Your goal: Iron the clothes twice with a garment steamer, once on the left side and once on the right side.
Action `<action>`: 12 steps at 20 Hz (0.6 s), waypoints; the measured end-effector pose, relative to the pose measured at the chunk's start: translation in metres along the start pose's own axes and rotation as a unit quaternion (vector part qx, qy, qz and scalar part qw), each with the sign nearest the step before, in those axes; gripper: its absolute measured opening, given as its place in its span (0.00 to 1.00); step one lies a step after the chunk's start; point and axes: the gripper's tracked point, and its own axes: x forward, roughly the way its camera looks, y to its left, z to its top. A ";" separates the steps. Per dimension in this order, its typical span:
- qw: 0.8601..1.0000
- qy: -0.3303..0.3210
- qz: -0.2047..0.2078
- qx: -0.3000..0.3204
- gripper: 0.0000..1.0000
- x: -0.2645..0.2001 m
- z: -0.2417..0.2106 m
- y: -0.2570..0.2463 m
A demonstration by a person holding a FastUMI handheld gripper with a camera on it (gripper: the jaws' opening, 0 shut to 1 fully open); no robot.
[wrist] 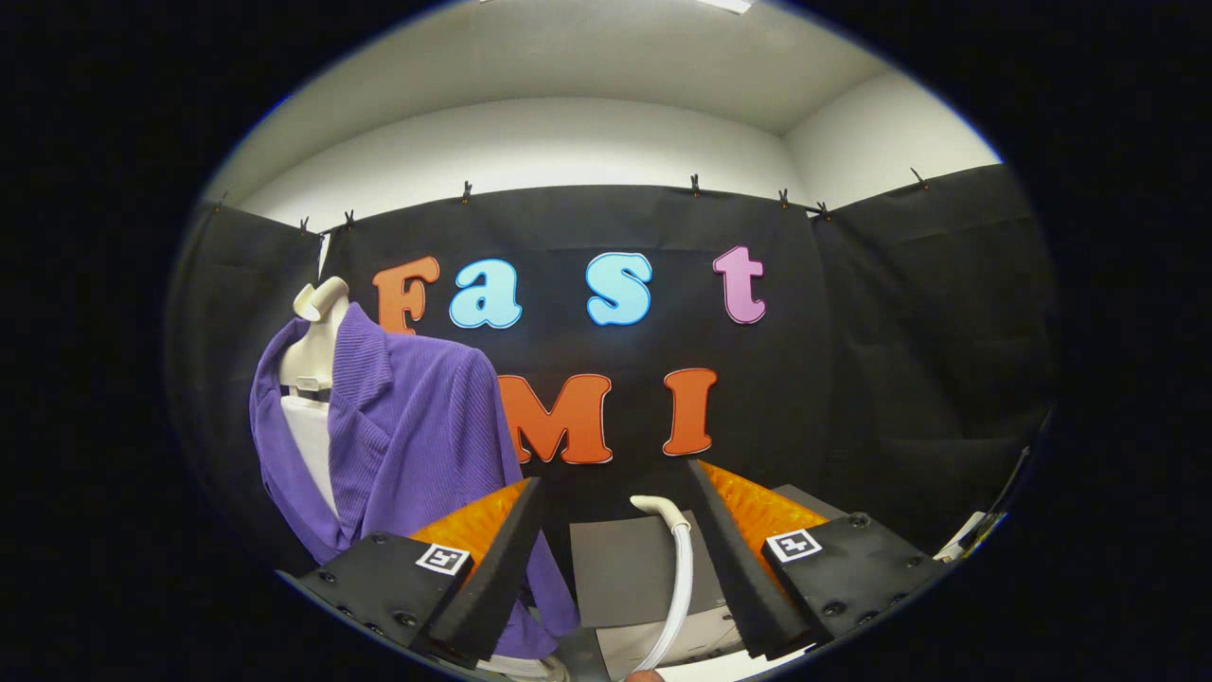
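Gripper (614, 493): fingers spread apart, holding nothing.
Purple garment (417, 426): on a white mannequin (317, 346), far left, partly behind the left finger.
White hose (677, 578): curves between the fingers, over a grey box (625, 568).

Tool (615, 493) fingers spread wide apart, nothing gripped. Between them, just ahead, a white hose (680, 578) curves up with its hooked end near the fingertips, running down over a grey box (620, 568). Purple cardigan (417, 426) hangs on a white mannequin torso (317, 355) ahead of the left finger (492, 559); the cardigan's lower hem drops behind that finger. Cardigan front is open, showing the white torso. Black cloth wall behind everything, white wall and ceiling above it.
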 end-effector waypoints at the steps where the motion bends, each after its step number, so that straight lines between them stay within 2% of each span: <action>1: 1.000 0.010 0.000 -0.001 0.98 0.014 -0.009 -0.005; 5: 0.997 0.071 -0.008 0.004 0.98 0.091 -0.056 -0.029; 12: 0.984 0.177 -0.022 -0.001 0.99 0.212 -0.137 -0.069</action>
